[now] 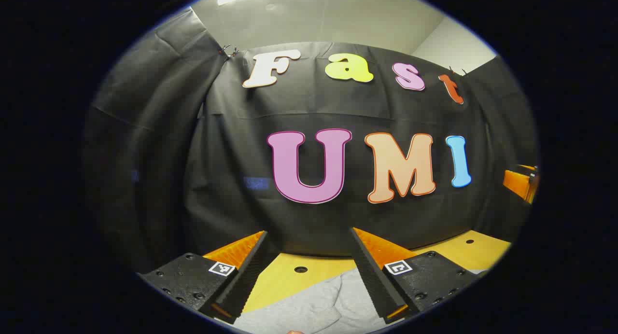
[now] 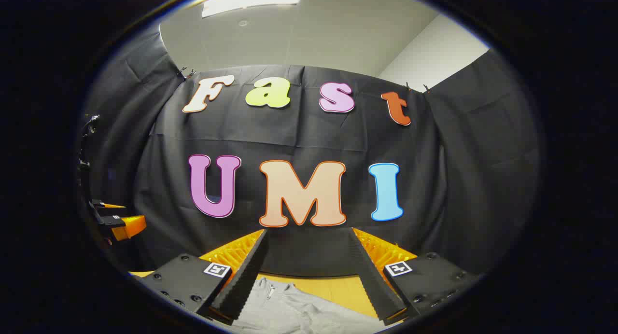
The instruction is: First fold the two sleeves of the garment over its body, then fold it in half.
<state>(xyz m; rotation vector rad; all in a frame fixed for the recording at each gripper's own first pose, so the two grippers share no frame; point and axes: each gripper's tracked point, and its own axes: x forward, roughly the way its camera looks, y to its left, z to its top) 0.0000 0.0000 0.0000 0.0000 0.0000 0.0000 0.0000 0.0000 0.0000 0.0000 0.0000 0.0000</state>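
Jaws on both grippers stand wide apart, with nothing held between the 2 fingers of either one. The grey garment (image 1: 316, 307) lies flat on the yellow table (image 1: 285, 278), low in the left gripper view, showing through the gap between the fingers of the left gripper (image 1: 309, 237), which hangs above it without touching. In the right gripper view the same garment (image 2: 294, 310) shows soft folds and what looks like a zip near its upper edge, below the right gripper (image 2: 309, 235), which is likewise clear of the cloth. The table has round holes (image 1: 301, 269) in its top. Behind the table hangs the booth's black cloth wall (image 1: 231, 146). The other gripper (image 2: 120, 223) appears at the left edge of the right gripper view, well apart.
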